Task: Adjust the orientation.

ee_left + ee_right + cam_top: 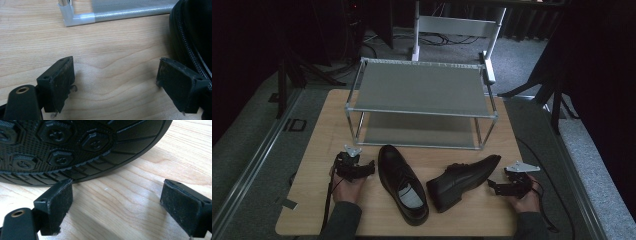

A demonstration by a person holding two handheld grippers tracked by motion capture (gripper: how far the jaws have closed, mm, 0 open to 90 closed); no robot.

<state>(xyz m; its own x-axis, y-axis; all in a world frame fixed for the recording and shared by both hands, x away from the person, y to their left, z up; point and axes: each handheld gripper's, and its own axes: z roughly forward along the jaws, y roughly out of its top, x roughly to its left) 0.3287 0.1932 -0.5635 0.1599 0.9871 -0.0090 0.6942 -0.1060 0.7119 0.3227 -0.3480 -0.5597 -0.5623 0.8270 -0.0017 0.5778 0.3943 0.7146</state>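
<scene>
Lower edge of the high view: two forearms are coming in, each hand resting a gripper on the wooden surface [317,150].

Left gripper [368,169], lower left of centre: jaws are standing spread, nothing between them. In the left gripper view the bare wood is lying between the pads, and the upright shoe [192,37] is sitting just beside the right-hand pad [178,85], at the frame's right edge.

Right gripper [491,185], lower right: jaws likewise spread and empty. In the right gripper view the tipped shoe [75,147] is showing its treaded sole across the upper left, just beyond the left-hand pad [58,205].

Centre of the high view: upright shoe [402,182] is standing on its sole, insole label visible, one end toward the bottom edge. Tipped shoe [462,181] is lying over on its side, running up toward the right.

Farther up the frame: a two-tier metal rack [419,90], both shelves bare.

Judgement: the step in hand is looking like the approach to grasp, one shoe per gripper, presumably for the rack.

- Left: slide in toward the collar; pinch the upper's wall, one pad inside the opening, one outside.
- Right: sole edge is likely too broad and slick; come round to the collar or heel counter instead.
- Right the tipped shoe before lifting, or it may swing.
- Lift clear of the rack's front rail before going in.
</scene>
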